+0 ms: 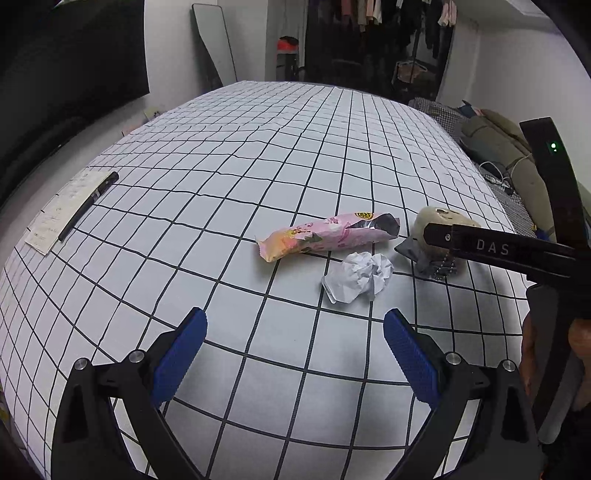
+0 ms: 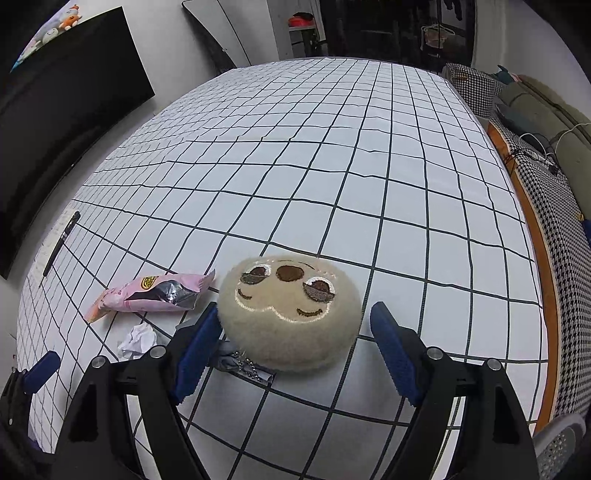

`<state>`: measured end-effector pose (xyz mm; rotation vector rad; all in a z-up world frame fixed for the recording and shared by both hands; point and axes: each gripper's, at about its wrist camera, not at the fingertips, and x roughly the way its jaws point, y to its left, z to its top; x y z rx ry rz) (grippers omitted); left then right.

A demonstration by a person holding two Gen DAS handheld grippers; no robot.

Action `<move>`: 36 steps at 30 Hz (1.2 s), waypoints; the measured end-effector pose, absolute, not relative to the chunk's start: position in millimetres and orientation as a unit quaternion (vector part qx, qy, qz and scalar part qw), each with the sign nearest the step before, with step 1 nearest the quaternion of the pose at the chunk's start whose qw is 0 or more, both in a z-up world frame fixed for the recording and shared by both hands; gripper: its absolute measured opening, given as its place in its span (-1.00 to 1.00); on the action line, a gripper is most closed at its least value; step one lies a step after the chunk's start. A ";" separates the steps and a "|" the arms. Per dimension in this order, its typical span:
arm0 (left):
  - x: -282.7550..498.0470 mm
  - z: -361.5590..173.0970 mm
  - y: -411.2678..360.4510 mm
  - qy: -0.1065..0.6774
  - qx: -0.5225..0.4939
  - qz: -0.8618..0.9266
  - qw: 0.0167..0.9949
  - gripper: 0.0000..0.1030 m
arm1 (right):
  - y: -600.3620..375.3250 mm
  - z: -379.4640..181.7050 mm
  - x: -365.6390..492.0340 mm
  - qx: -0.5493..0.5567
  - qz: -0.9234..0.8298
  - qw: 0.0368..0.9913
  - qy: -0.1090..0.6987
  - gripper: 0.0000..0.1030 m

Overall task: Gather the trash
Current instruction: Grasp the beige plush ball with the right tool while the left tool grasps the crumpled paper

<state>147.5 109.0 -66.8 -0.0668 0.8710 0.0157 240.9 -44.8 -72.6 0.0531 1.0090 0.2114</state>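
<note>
Right wrist: right gripper (image 2: 295, 325) spread around plush face (image 2: 288, 314) — not trash, risk of a mistaken grab. Left gripper (image 1: 295, 332) also spread; crumpled paper (image 1: 358, 275) just ahead, pink wrapper (image 1: 325, 236) beyond.

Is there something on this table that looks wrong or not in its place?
Yes: the right gripper is open around a plush keychain, which is not trash. The torn pink wrapper and crumpled paper lie untouched.

I am looking at a big table (image 1: 258, 155) wearing a white checked cloth. A mirror (image 1: 216, 44) is leaning on the white wall (image 1: 170, 40), and clothes (image 1: 373, 14) are hanging behind.
</note>
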 end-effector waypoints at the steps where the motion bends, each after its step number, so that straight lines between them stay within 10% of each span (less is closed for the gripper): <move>1: 147.3 -66.9 108.2 0.422 -0.032 0.008 0.906 0.83 | -42.5 -73.9 241.6 0.025 0.101 0.870 0.483 0.52; 36: 183.2 -73.3 74.1 0.457 -0.003 0.010 0.889 0.84 | -119.6 -44.7 136.8 0.116 0.049 0.904 0.409 0.29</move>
